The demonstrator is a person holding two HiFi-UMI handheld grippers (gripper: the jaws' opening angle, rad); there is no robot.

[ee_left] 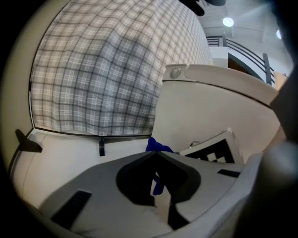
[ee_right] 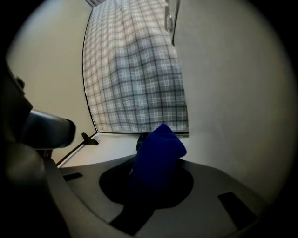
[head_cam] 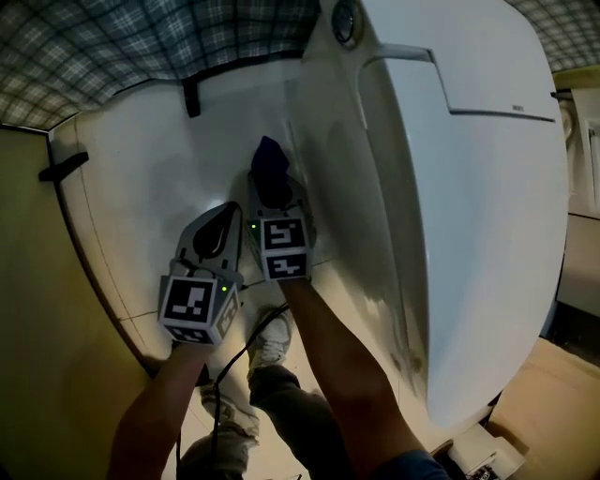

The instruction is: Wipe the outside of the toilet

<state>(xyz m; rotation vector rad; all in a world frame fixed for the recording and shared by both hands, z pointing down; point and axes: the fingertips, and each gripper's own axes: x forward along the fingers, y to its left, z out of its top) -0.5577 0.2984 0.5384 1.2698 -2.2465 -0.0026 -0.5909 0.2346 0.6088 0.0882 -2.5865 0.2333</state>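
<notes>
Beside the toilet (head_cam: 469, 187), on its outer left flank as the head view shows it, both tongs work low over the white floor (head_cam: 141, 169).

1. Right tongs (head_cam: 274, 192): the jaws are clamped on a blue cloth (ee_right: 158, 153). The cloth bunches upward out of the jaw tips and fills the gap between them. In the head view it lies just beside the toilet's side wall, below the round flush button (head_cam: 343, 19). It appears to touch the porcelain, but the glare on the wall makes contact hard to confirm.

2. Left tongs (ee_left: 156, 153): the jaws are closed tip to tip with nothing between them. The blue seen through the opening behind the tips is the cloth in the right tongs, beyond the left jaws. In the head view, the left tongs sit farther from the toilet than the right tongs, just beside them and slightly nearer the person.

3. Marker cubes: the right tongs' cube (head_cam: 284, 246) and the left tongs' cube (head_cam: 195, 305) both face the head camera.

4. Surroundings: a grey plaid panel (ee_left: 107, 69) stands behind the toilet, meeting the floor along a dark strip with a black bracket (head_cam: 192, 94). A yellow wall (head_cam: 37, 328) bounds the floor on the side away from the toilet. The person's shoe (head_cam: 272, 342) rests on the floor beneath the forearms.
</notes>
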